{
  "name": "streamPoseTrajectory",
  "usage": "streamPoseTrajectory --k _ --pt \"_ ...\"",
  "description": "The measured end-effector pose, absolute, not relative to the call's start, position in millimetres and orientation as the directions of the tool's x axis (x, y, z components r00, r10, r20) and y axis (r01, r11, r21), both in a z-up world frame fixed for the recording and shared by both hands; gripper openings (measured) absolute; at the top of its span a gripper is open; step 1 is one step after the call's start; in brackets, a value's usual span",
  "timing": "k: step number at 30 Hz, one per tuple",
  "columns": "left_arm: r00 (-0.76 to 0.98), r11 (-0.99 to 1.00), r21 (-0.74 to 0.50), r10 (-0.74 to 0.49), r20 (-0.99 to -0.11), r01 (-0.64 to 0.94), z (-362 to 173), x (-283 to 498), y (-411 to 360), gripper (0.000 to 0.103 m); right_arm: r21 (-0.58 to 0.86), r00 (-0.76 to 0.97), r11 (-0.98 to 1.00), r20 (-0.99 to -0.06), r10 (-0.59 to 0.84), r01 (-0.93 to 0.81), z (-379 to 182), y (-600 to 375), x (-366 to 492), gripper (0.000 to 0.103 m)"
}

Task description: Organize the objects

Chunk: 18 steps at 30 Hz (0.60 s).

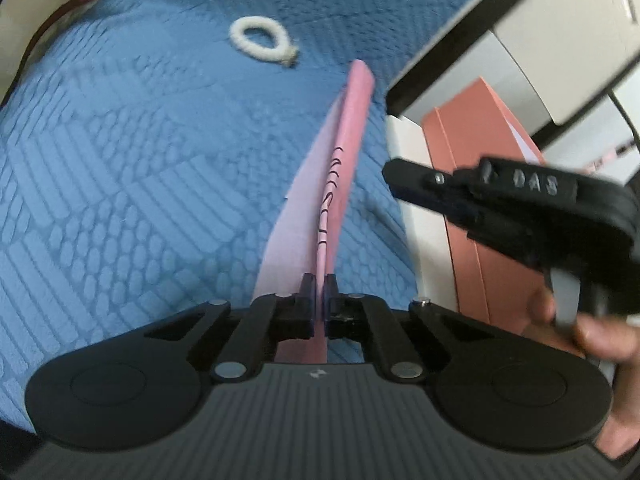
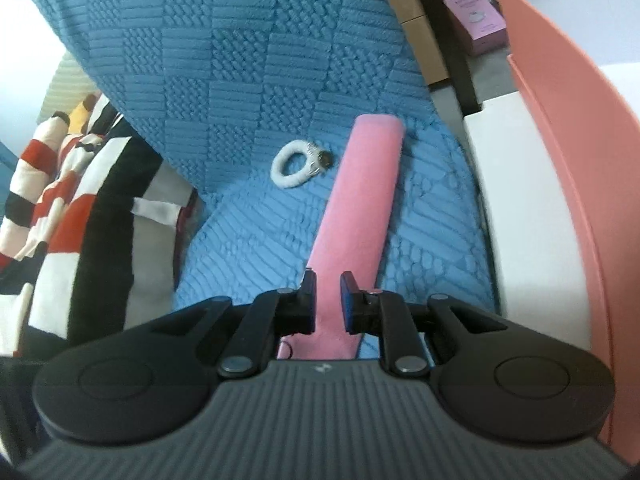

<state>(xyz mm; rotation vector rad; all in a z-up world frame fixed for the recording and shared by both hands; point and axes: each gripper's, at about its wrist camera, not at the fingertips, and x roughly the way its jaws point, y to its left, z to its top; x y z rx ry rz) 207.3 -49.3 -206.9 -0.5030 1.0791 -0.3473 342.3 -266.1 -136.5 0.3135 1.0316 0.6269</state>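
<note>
A long pink book-like object point(image 1: 348, 152) with handwriting on its edge is held edge-up over the blue textured bedspread point(image 1: 120, 180). My left gripper point(image 1: 319, 284) is shut on its near end. In the right wrist view the same pink object point(image 2: 360, 200) runs away from my right gripper point(image 2: 328, 280), whose jaws stand slightly apart around its near end with small gaps. The right gripper also shows in the left wrist view point(image 1: 400, 180), at the right. A white fuzzy hair tie point(image 1: 262, 42) with a small metal charm lies on the bedspread beyond, and shows in the right wrist view point(image 2: 298, 164).
A salmon-pink open box point(image 2: 560, 120) stands at the right beside a white surface point(image 2: 520, 220); it also shows in the left wrist view point(image 1: 472, 128). A striped red, black and white cloth point(image 2: 80, 200) lies at the left. A blue cushion point(image 2: 240, 60) leans behind the hair tie.
</note>
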Motion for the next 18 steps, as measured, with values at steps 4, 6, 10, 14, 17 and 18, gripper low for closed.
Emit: streamPoseTrajectory --k 4,6,10,14,17,18 --pt "0.423 0.824 -0.566 -0.509 -0.750 -0.011 -212 213 -42 0.005 0.508 0.319 0.779 -0.719 0.618 -0.367 -145 -249 339 0.016" --pt "0.415 0.820 -0.572 -0.512 -0.752 -0.024 -213 216 -39 0.005 0.508 0.293 0.775 -0.728 0.620 -0.376 -150 -241 338 0.016" --pt "0.404 0.817 -0.575 -0.514 -0.757 -0.037 -215 219 -36 0.006 0.493 0.260 0.781 -0.754 0.603 -0.384 -160 -229 337 0.016" --pt "0.401 0.826 -0.561 -0.497 -0.769 -0.052 -214 222 -31 0.011 0.486 0.240 0.789 -0.771 0.590 -0.376 -168 -224 338 0.013" --pt "0.410 0.836 -0.547 -0.481 -0.775 -0.054 -208 222 -26 0.013 0.475 0.236 0.795 -0.781 0.579 -0.378 -172 -223 337 0.010" --pt "0.416 0.843 -0.536 -0.470 -0.778 -0.050 -206 223 -25 0.013 0.475 0.237 0.795 -0.780 0.579 -0.378 -172 -223 337 0.010"
